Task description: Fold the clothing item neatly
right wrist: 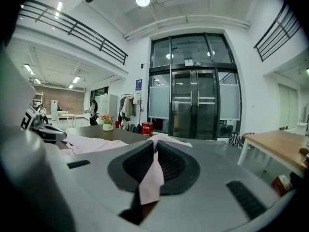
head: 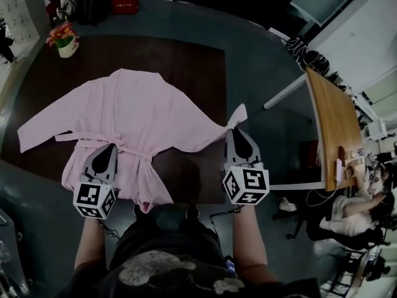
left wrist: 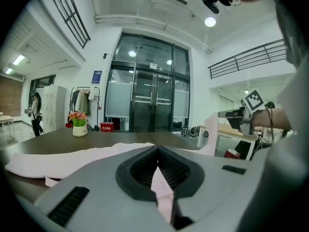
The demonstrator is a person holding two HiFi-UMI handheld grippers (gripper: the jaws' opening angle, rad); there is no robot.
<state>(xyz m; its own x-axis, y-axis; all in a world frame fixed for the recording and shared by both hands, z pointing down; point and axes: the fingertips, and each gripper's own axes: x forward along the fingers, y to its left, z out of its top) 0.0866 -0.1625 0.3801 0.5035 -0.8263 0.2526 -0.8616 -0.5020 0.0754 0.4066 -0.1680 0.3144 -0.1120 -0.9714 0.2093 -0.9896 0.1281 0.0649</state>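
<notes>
Pink robe (head: pixel 133 113) spread on dark bench (head: pixel 198 61); lower front clamped by left hand-held gripper (head: pixel 110 148), sleeve end (head: pixel 239 113) by right hand-held gripper (head: pixel 232 131); sleeve is best carried inward taut, level, without dragging.

Grey left tongs (head: pixel 110 146) and right tongs (head: pixel 236 130), checkered marker cubes (head: pixel 95 200).

Robe (head: pixel 133 113) was plain pale pink, table (head: pixel 198 61) was dark brown, left gripper (head: pixel 110 148) and right gripper (head: pixel 236 130) were grey with black-and-white checked cubes, flowers (head: pixel 61 34) were red, pot (head: pixel 67 50) was white.
</notes>
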